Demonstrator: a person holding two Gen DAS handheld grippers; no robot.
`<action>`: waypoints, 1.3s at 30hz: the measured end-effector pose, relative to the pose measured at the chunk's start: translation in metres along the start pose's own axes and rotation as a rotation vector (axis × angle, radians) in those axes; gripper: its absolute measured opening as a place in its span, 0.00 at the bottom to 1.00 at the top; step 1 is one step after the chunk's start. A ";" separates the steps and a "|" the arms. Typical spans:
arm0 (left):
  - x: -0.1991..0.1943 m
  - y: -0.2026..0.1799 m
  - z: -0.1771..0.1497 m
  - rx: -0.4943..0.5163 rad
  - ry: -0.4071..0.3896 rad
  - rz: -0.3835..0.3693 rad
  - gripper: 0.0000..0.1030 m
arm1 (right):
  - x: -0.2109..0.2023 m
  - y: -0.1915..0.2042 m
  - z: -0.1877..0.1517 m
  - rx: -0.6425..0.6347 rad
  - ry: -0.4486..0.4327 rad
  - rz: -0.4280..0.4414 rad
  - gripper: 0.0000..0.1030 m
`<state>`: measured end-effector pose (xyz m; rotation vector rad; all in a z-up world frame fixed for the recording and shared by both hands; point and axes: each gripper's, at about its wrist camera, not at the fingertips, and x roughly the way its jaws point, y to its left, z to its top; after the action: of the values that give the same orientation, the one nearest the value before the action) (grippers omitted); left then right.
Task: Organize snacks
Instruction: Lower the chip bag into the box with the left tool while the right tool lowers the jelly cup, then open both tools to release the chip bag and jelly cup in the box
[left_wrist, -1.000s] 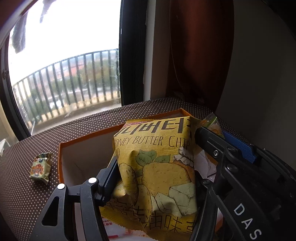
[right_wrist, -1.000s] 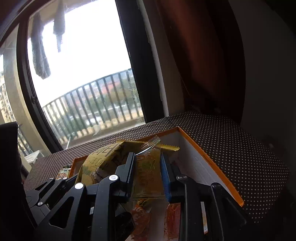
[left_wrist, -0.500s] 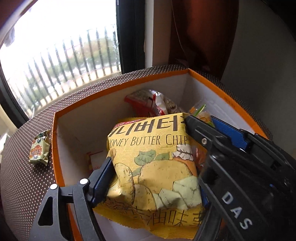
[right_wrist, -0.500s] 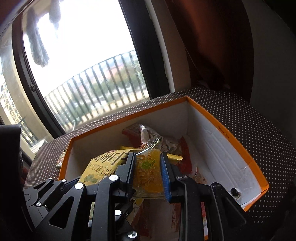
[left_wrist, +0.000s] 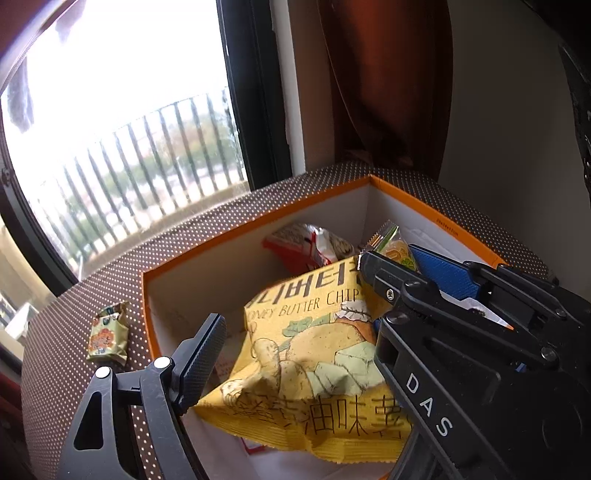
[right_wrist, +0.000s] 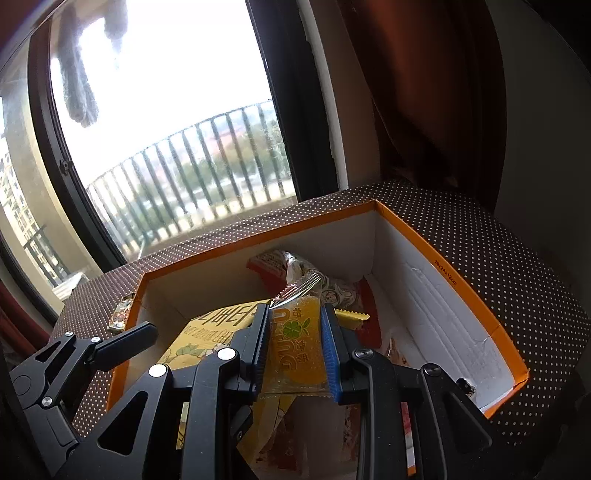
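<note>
**Two snacks over the box, both could end up badly**

My left gripper (left_wrist: 291, 354) has its jaws spread, and the Honey Butter Chip bag (left_wrist: 317, 354) lies loose between them inside the orange box (right_wrist: 439, 258). My right gripper (right_wrist: 295, 350) is pinching an orange jelly pouch (right_wrist: 297, 347) above that bag. If I let go here, I reckon the pouch slides off the puffy bag. One small snack packet (left_wrist: 109, 334) sits out on the dotted tabletop (left_wrist: 66, 354).

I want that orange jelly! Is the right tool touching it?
Touching. The right wrist view shows the right tool shut on the orange jelly packet, with a pad pressed flat against each side and no gap.
</note>
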<state>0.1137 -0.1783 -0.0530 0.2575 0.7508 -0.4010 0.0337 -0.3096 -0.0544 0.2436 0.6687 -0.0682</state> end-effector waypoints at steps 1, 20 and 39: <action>-0.005 -0.001 -0.001 -0.003 -0.011 -0.002 0.80 | -0.002 0.001 0.001 -0.003 -0.006 0.001 0.28; -0.045 0.021 0.020 -0.078 -0.156 -0.035 0.84 | -0.030 0.032 0.034 -0.045 -0.125 0.000 0.28; -0.013 0.081 0.011 -0.196 -0.062 0.027 0.86 | 0.030 0.085 0.045 -0.111 0.006 0.049 0.30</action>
<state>0.1478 -0.1066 -0.0289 0.0710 0.7194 -0.3058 0.0962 -0.2373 -0.0216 0.1536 0.6698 0.0169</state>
